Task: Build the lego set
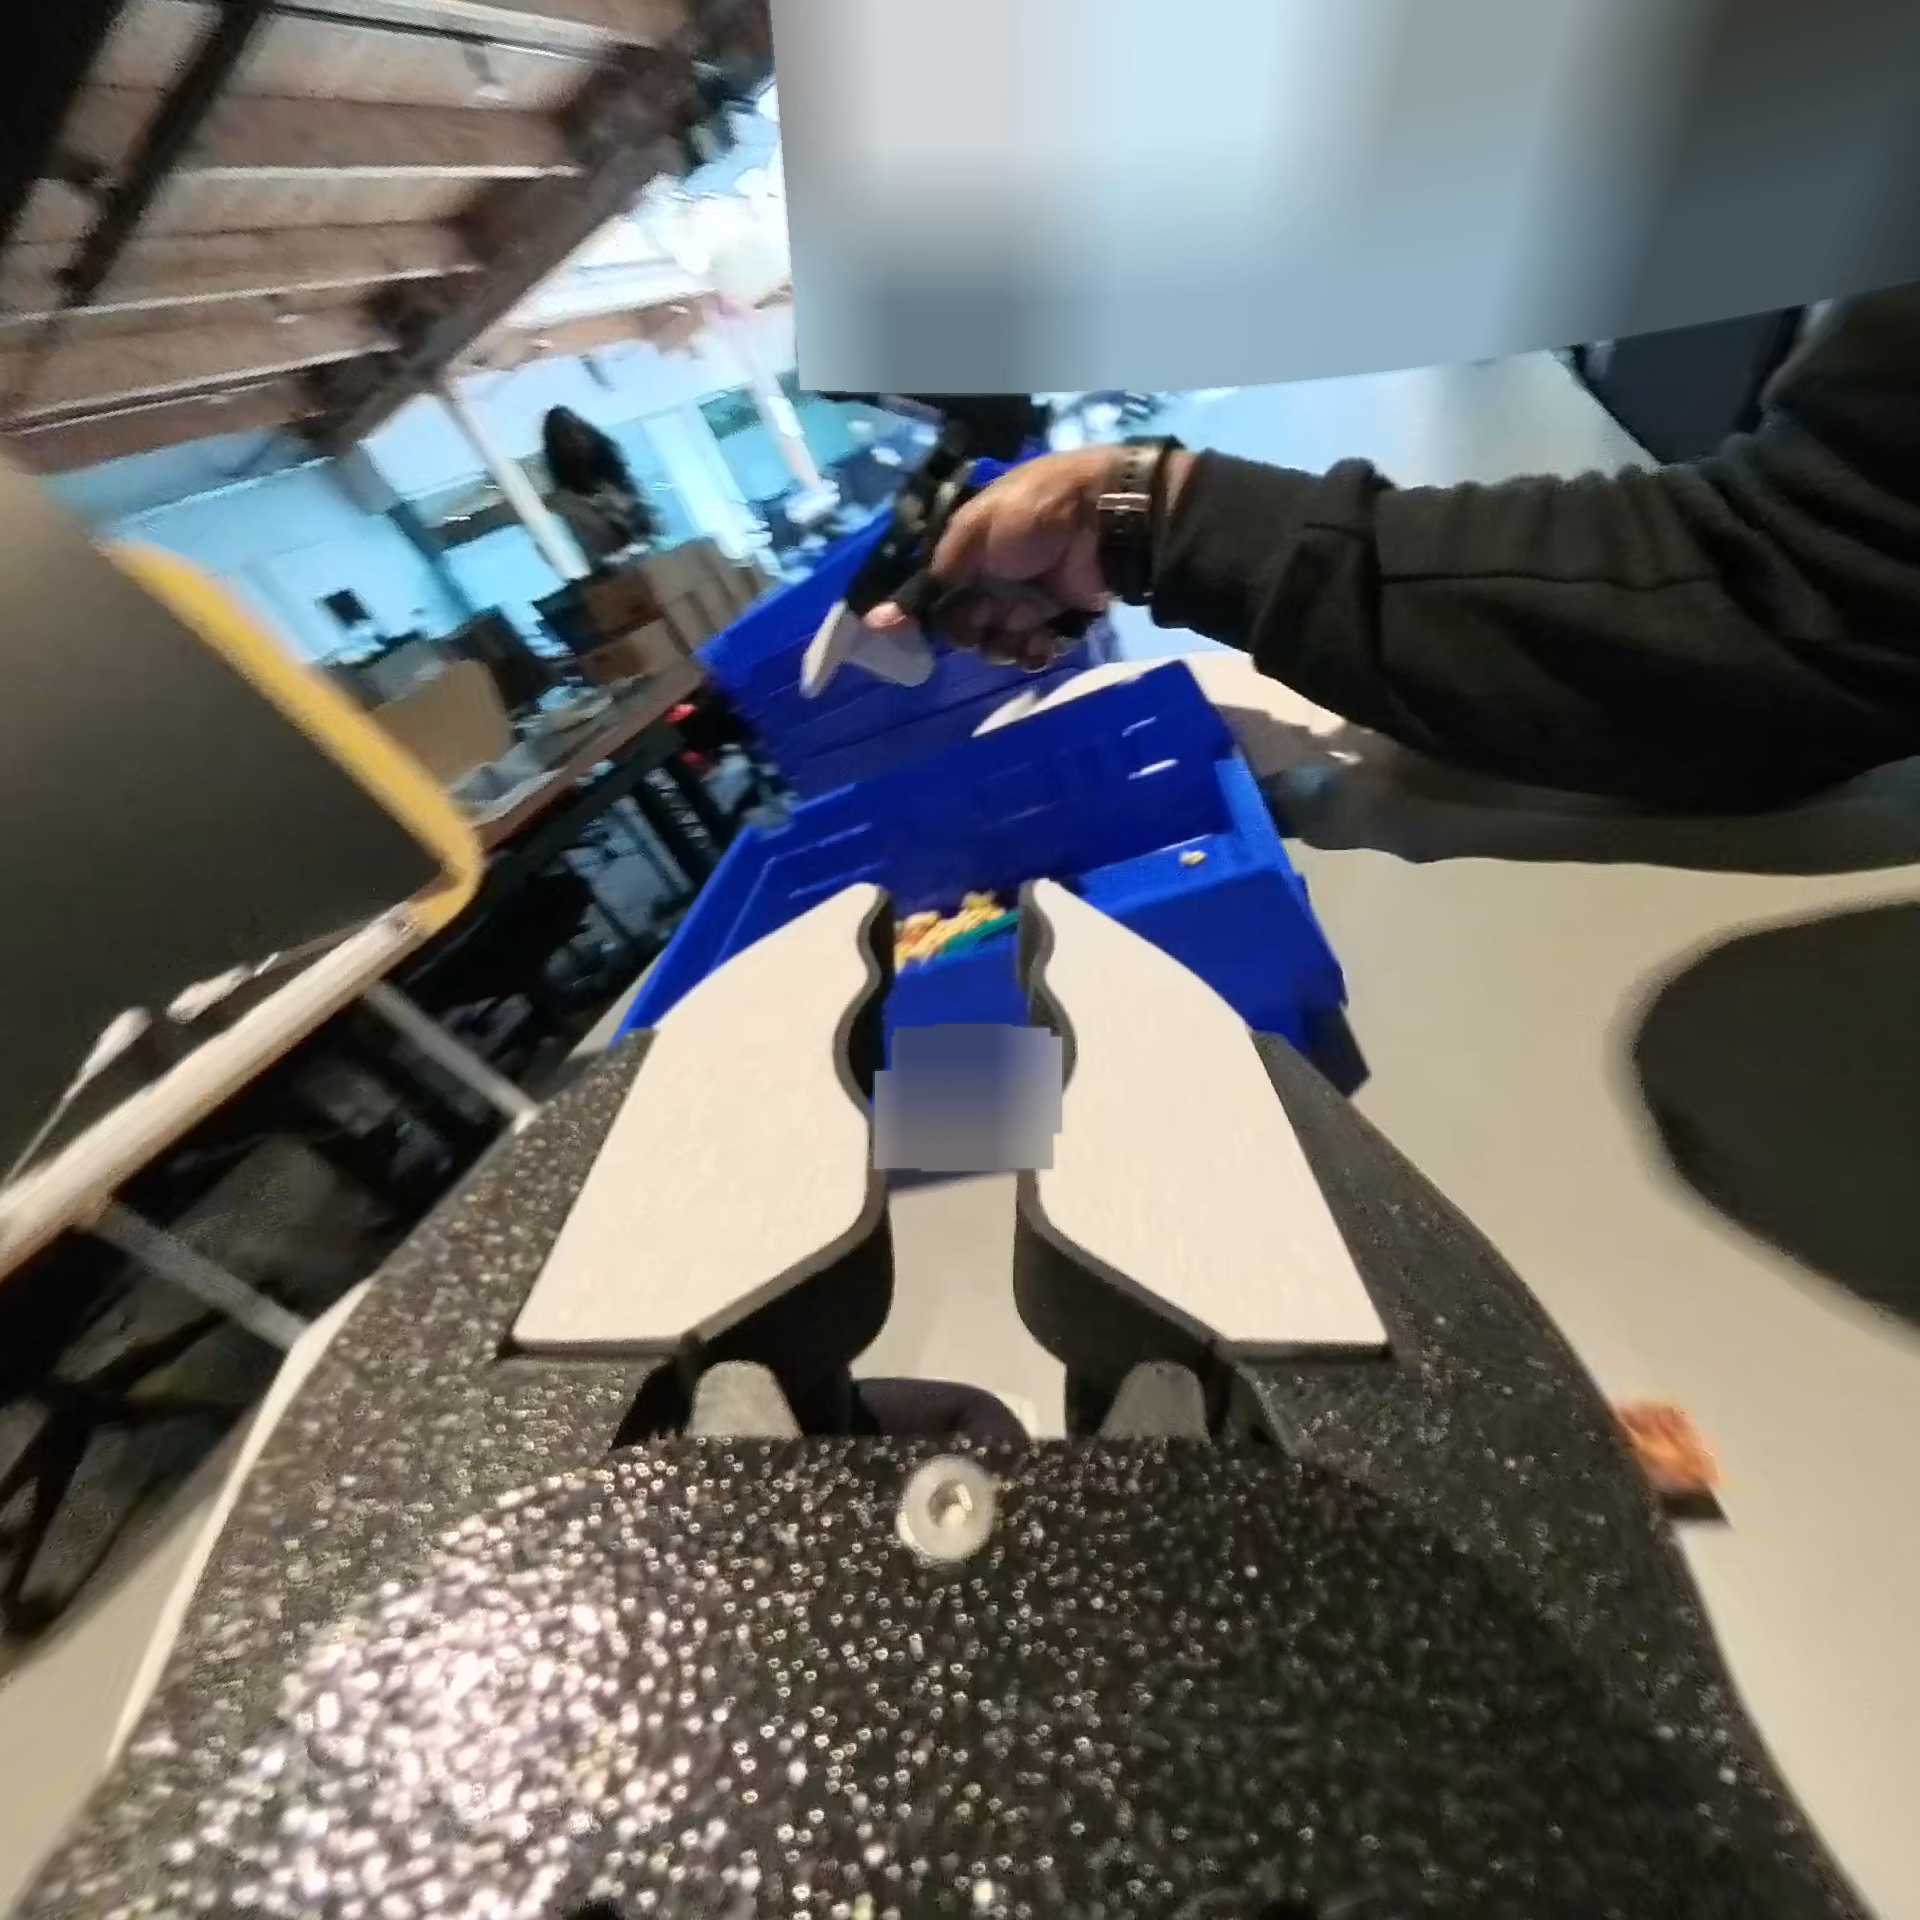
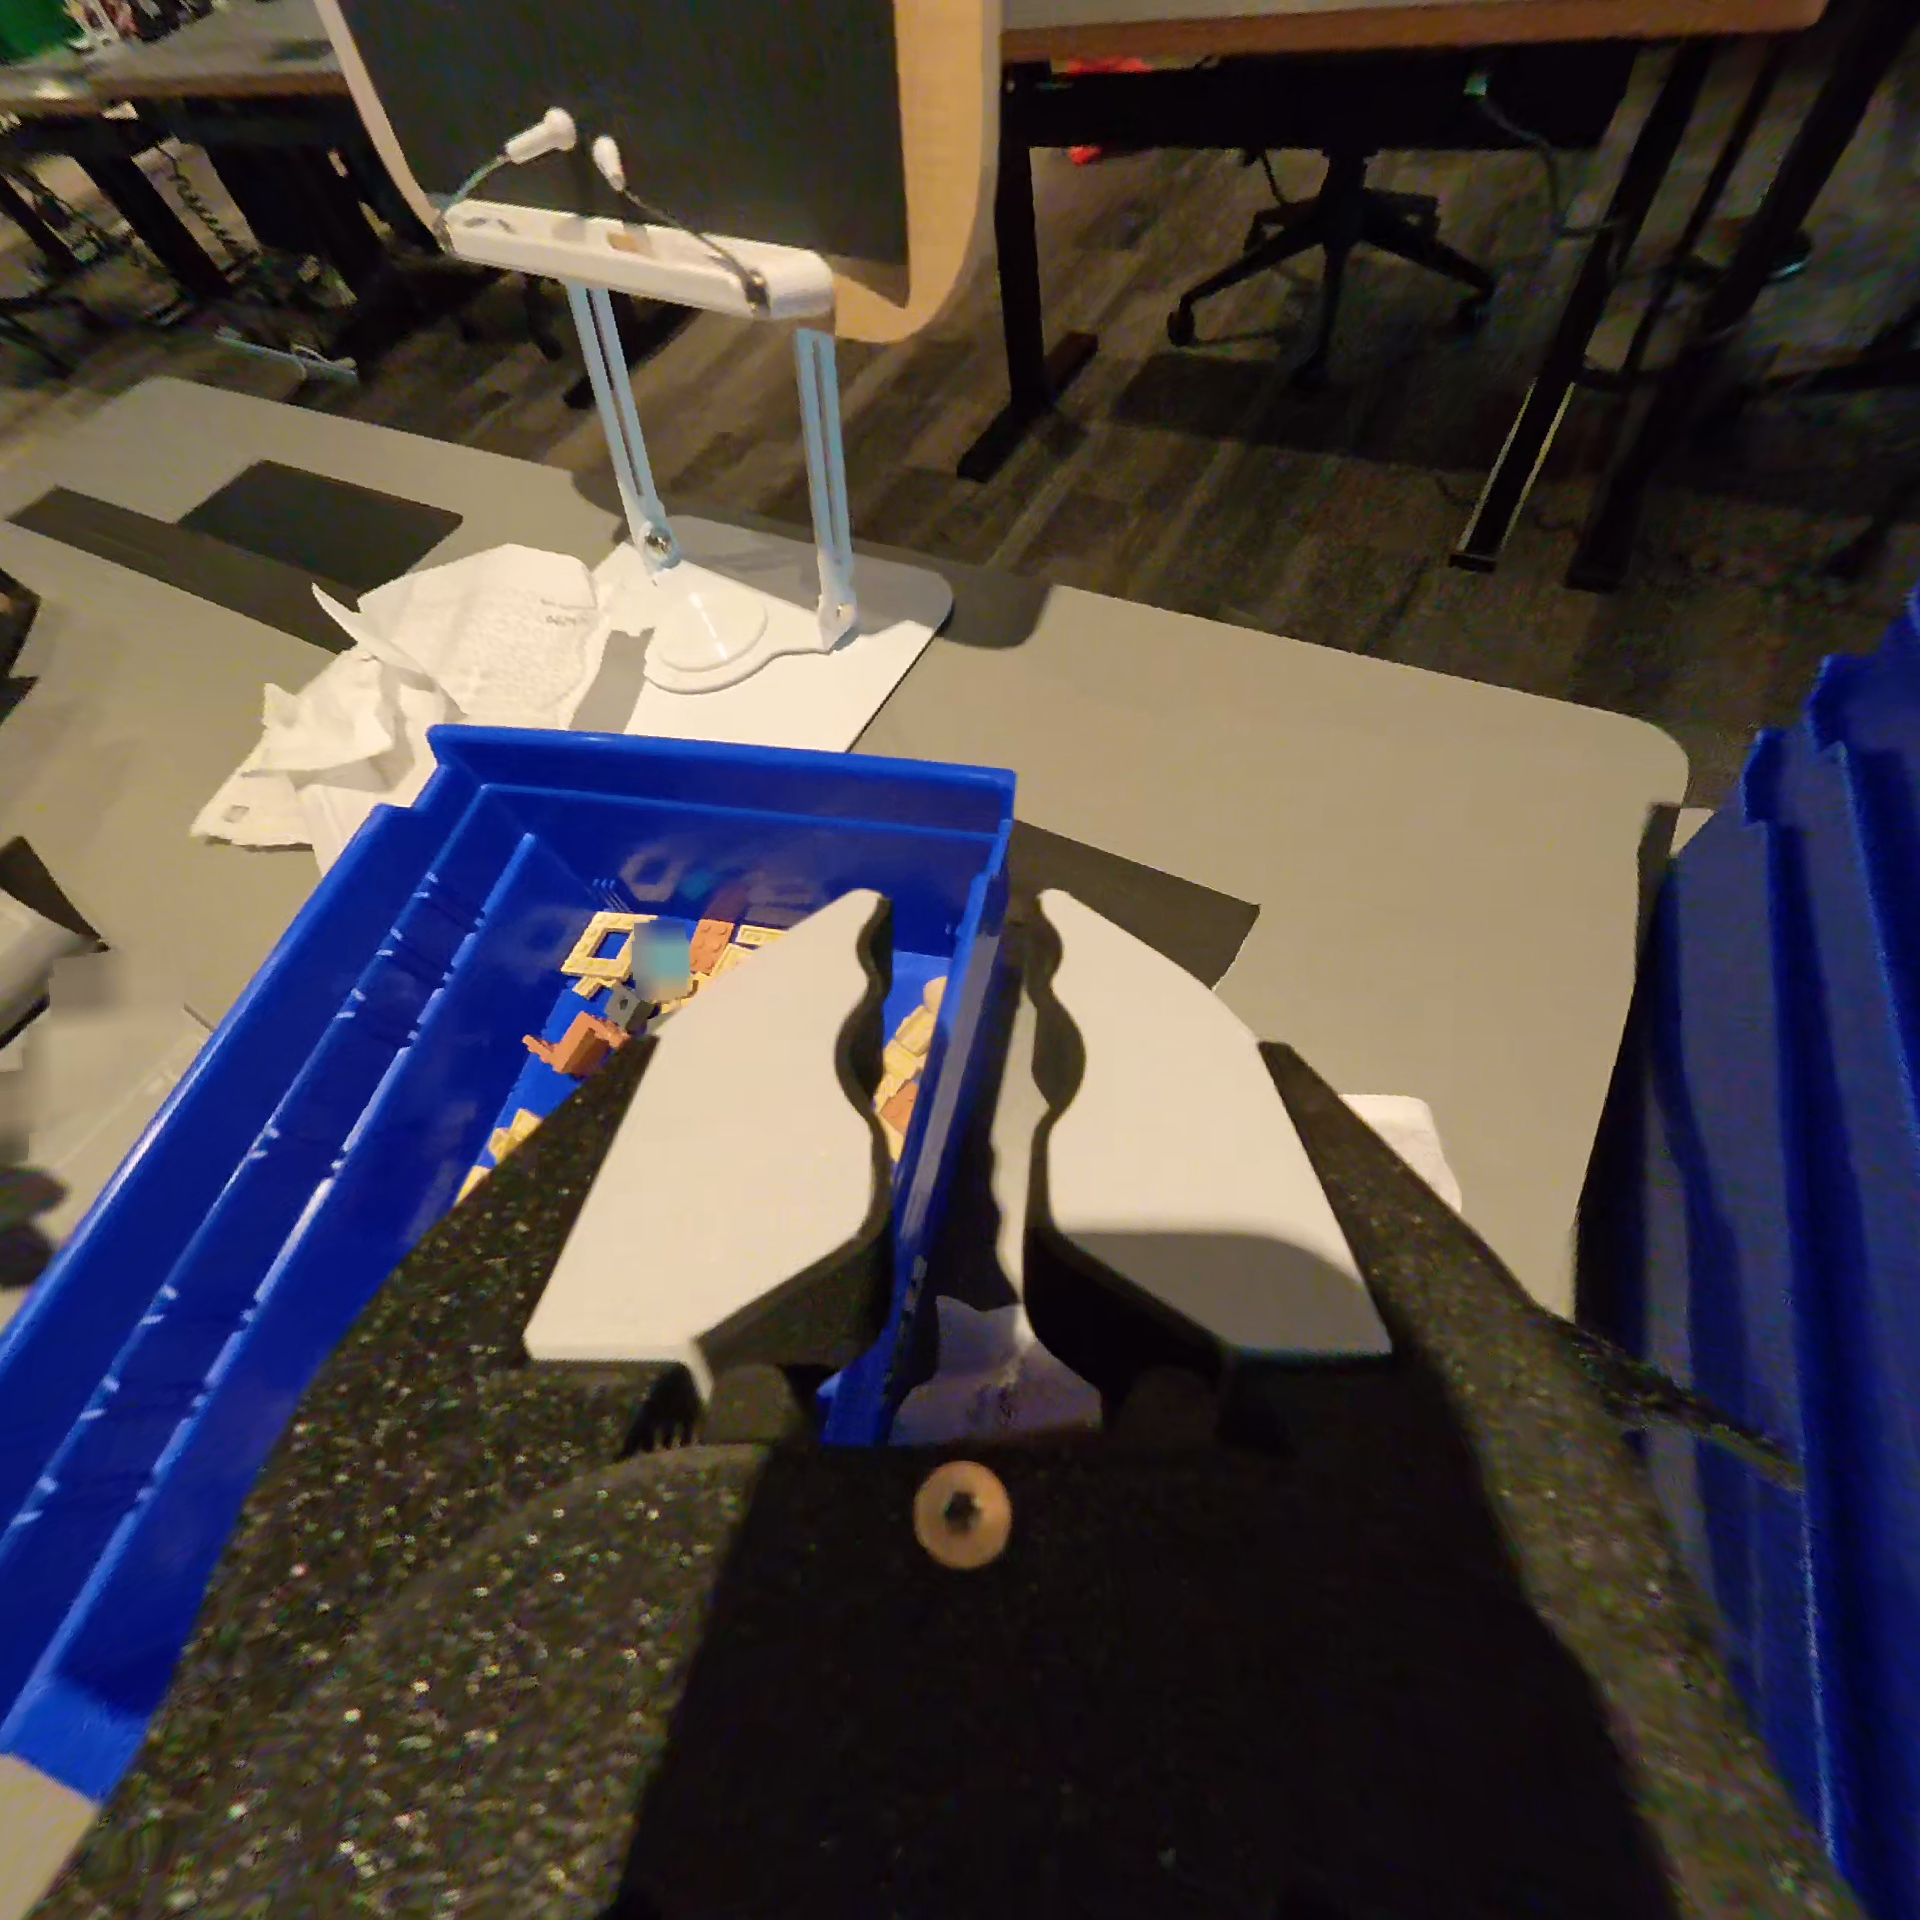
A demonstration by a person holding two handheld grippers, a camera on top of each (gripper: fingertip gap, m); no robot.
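Straddling the blue bin's (image 2: 727, 790) right wall is my right gripper (image 2: 961, 914) — one finger inside over the lego pieces (image 2: 613, 951), the other outside over the grey table (image 2: 1351, 831). Its jaws are sitting apart, released, gripping nothing that I can see; whether the pads are touching the wall I cannot tell. Tan, orange and brown pieces are lying loose on the bin floor, mostly toward the far end.

I'm keeping my left gripper (image 1: 956, 904) low over the table, pointing at the same bin's near end, fingers parted and empty. Through the gap some yellowish and green pieces are showing, blurred.

A second blue bin (image 2: 1766, 1143) is standing at the right edge of the right wrist view. Just beyond the first bin, crumpled white paper (image 2: 416, 665) is lying beside a white lamp stand (image 2: 727, 582). In the left wrist view a person's hand (image 1: 1018, 551) in a dark sleeve (image 1: 1507, 603) is holding the other gripper above the bins.
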